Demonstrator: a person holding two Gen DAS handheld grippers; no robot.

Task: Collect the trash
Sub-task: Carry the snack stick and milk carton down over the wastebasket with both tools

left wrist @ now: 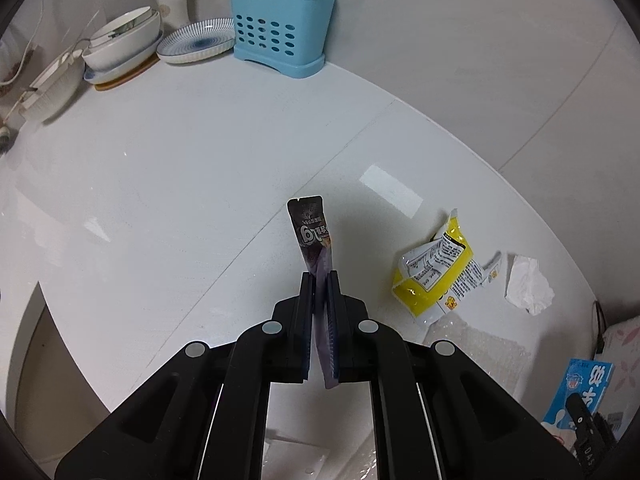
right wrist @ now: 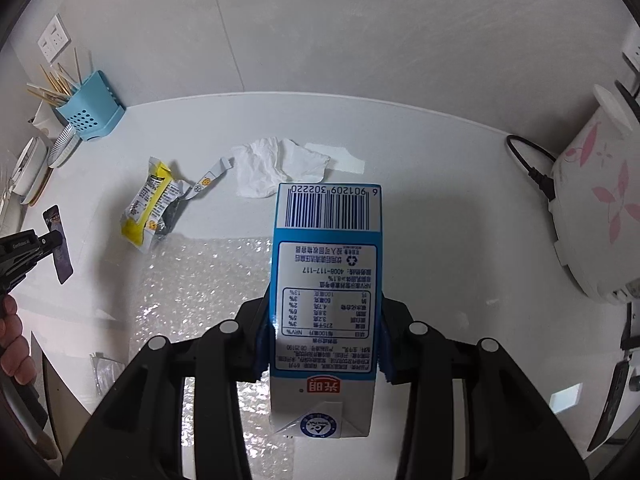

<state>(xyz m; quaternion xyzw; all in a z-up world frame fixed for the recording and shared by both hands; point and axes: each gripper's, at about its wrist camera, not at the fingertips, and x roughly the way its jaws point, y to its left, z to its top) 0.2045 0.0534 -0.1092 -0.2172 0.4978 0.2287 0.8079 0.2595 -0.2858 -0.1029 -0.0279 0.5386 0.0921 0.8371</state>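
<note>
My left gripper is shut on a dark purple sachet wrapper and holds it upright above the white counter. My right gripper is shut on a blue and white milk carton, held above the counter. The left gripper with the sachet shows at the left edge of the right wrist view. A torn yellow snack wrapper and a crumpled white tissue lie on the counter. The carton also shows in the left wrist view.
A sheet of bubble wrap lies on the counter under the carton. A blue utensil holder with chopsticks, bowls and a striped plate stand at the back left. A white flowered appliance with a black cord stands at the right.
</note>
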